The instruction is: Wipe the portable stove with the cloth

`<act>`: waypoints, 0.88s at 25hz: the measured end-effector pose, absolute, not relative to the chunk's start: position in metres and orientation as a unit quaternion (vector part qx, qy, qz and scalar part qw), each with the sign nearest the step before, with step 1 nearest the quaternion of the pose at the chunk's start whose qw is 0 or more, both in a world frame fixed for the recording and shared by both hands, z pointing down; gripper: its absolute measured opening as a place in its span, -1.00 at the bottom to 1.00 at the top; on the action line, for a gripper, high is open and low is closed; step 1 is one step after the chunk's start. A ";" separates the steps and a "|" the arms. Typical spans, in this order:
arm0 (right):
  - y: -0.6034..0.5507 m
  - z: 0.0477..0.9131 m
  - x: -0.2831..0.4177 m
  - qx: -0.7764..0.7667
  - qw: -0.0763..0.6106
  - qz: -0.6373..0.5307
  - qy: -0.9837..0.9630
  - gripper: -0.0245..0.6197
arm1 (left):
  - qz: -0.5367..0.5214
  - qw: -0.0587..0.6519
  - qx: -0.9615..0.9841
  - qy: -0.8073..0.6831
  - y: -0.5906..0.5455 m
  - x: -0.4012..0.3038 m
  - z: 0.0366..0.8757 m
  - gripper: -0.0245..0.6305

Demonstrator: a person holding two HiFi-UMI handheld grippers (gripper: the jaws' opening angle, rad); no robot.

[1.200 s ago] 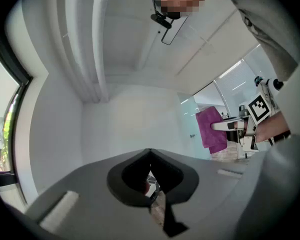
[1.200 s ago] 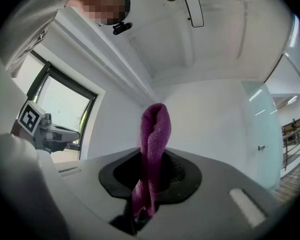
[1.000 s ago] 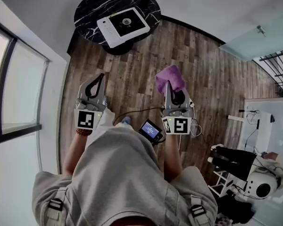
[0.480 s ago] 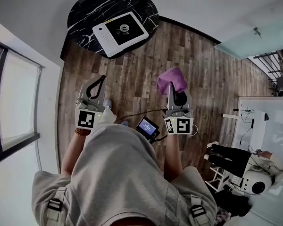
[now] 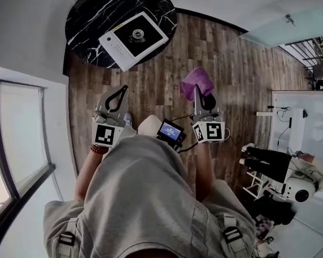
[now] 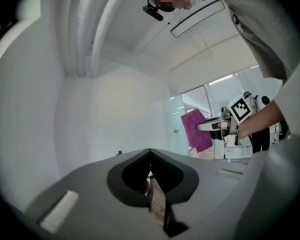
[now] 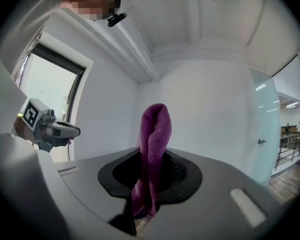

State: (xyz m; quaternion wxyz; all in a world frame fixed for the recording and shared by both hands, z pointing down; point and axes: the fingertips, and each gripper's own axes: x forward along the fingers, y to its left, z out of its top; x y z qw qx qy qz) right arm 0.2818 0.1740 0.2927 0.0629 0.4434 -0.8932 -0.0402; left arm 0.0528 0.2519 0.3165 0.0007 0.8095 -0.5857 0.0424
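Our left gripper (image 6: 150, 155) has its jaws pressed together with nothing between them, and through the slit we see only a sliver of wood floor (image 5: 231, 58). Our right gripper (image 5: 201, 97) is clamped on the purple cloth (image 7: 153, 134). The cloth is folded into a loop that stands up past the fingertips, and its loose end hangs down between the jaws.

In the head view both grippers point toward 12 o'clock, side by side but well apart, each with its marker cube nearest our body. The cloth bunches at the right gripper's tip, at about 1 o'clock from the picture's middle. A small device with a lit screen (image 5: 170, 131) sits between the two cubes, just beside our grey shirt (image 5: 134, 198), and a thin cable (image 5: 177, 118) runs near it.

In the left gripper view the right gripper and its cloth show at 3 o'clock. In the right gripper view the left gripper shows at 9 o'clock, in front of a window (image 7: 52, 89).

The portable stove (image 5: 120, 47) lies well ahead of us, at 11 o'clock in the head view. It is a white-framed unit with a black top and a round burner in the middle. It sits on a round black marbled table (image 5: 86, 20), turned at an angle to us, with its control strip on the near left side. Neither gripper nor the cloth touches it. At 3 to 4 o'clock, white equipment (image 5: 299, 190) stands on the floor.
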 end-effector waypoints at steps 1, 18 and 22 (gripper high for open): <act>0.169 0.293 0.280 0.446 0.065 -0.036 -0.892 -0.63 | 0.043 0.004 0.811 -0.583 0.247 0.050 0.319 -0.93; 0.000 0.363 0.221 0.255 0.144 -0.007 -0.956 -0.62 | 0.097 0.027 0.770 -0.630 0.110 0.024 0.377 -0.93; -0.071 0.376 0.205 0.203 0.155 -0.018 -0.967 -0.62 | 0.108 0.050 0.746 -0.655 0.070 0.024 0.391 -0.93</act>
